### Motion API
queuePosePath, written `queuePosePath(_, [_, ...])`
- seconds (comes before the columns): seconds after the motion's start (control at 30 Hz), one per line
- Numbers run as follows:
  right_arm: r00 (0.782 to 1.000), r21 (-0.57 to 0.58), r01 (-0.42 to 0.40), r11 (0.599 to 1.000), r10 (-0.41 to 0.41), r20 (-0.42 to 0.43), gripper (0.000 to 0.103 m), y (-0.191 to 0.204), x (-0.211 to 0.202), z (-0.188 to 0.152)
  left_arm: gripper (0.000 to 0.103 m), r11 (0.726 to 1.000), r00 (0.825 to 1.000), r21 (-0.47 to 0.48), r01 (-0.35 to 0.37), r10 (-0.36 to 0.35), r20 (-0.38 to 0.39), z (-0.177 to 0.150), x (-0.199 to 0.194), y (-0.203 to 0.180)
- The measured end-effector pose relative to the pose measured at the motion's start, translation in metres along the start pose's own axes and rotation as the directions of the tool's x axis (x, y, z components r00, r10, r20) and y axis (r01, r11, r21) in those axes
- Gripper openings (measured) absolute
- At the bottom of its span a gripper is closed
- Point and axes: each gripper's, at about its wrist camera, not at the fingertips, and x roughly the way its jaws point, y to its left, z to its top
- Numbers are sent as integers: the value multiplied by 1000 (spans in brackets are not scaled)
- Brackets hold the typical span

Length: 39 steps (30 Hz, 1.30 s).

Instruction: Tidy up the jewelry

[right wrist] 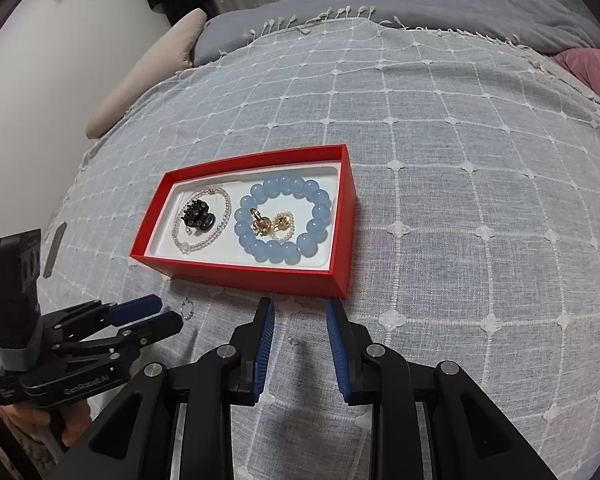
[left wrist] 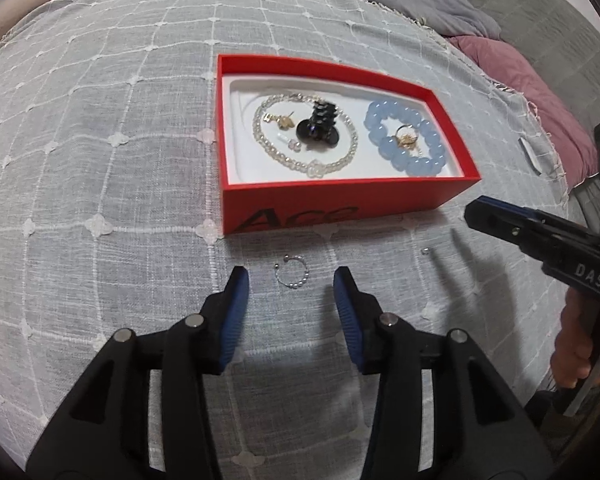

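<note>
Resting on a grey bedcover (left wrist: 100, 160) with a white stitched grid, an open red rectangular cardboard box (left wrist: 340, 208) holds most of the jewelry on its white liner. Left half of the box, seen from the left wrist: a clear-bead bracelet (left wrist: 268, 152) laid in a loop, a black toothed hair claw (left wrist: 318, 122) and a small gold earring (left wrist: 278, 120) inside that loop. Right half: a pale blue bracelet of large round beads (left wrist: 412, 164) ringing a gold ring (left wrist: 405, 136); the right wrist view shows a second gold piece (right wrist: 282, 222) beside it inside the blue loop.

Two items lie outside the box on the cover, near its front wall. A thin silver open ring with tiny beads (left wrist: 290, 276) lies between the two fingertips of the left gripper (left wrist: 291, 280); jaws part open, blue pads clear of the ring on both sides, nothing gripped. A very small silver stud (right wrist: 294, 342) lies between the fingers of the right gripper (right wrist: 300, 308); jaws narrowly parted, not touching the stud, nothing held.

Both grippers point steeply down at the cover. A hand (left wrist: 576, 344) shows on the right gripper's handle at the left view's edge. A pink blanket (left wrist: 520, 80) lies well beyond the box.
</note>
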Motion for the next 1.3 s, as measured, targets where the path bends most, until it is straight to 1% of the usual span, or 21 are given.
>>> queuePosePath(0.07, [1000, -2, 6, 1000, -6, -8, 30, 0, 2, 0, 46, 1000, 1000, -4, -6, 6, -9, 0, 5, 0])
queuePosePath(0.27, [999, -16, 21, 1000, -22, -42, 33, 3, 12, -3, 47, 999, 999, 29, -33, 32, 10, 1, 8, -7])
queuePosePath(0.4, [996, -55, 35, 998, -39, -77, 33, 11, 25, -7, 47, 996, 998, 60, -61, 59, 25, 1, 12, -15])
queuePosePath(0.53, [993, -89, 65, 994, -73, -95, 33, 16, 36, -12, 47, 993, 995, 82, -89, 85, 44, 0, 15, -20])
queuePosePath(0.63, [992, -96, 68, 993, -77, -98, 33, 17, 40, -13, 47, 991, 994, 95, -98, 93, 51, 1, 16, -22])
queuePosePath(0.67, [993, -97, 65, 993, -75, -96, 33, 17, 40, -13, 45, 991, 995, 95, -95, 91, 50, 2, 16, -22])
queuePosePath(0.8, [994, -97, 54, 994, -63, -94, 33, 18, 39, -13, 33, 994, 996, 70, -80, 77, 43, 3, 13, -14])
queuePosePath(0.87, [994, -109, 51, 993, -61, -92, 33, 21, 40, -14, 31, 996, 997, 55, -73, 71, 41, 4, 13, -11])
queuePosePath(0.97, [994, -154, 59, 986, -72, -85, 33, 26, 42, -16, 27, 996, 997, 52, -72, 70, 41, 4, 13, -11])
queuePosePath(1.1, [992, -260, 89, 962, -110, -68, 32, 37, 48, -21, 22, 997, 998, 40, -60, 58, 37, 4, 11, -8])
queuePosePath(1.17, [990, -297, 103, 949, -126, -59, 30, 41, 49, -24, 22, 998, 998, 30, -52, 51, 35, 4, 10, -5])
queuePosePath(1.23, [989, -332, 116, 936, -142, -53, 25, 46, 51, -26, 22, 999, 999, 22, -44, 44, 32, 5, 10, -4])
queuePosePath(1.3, [989, -357, 114, 927, -141, -50, 14, 49, 50, -30, 22, 999, 999, 19, -42, 42, 31, 5, 10, -4])
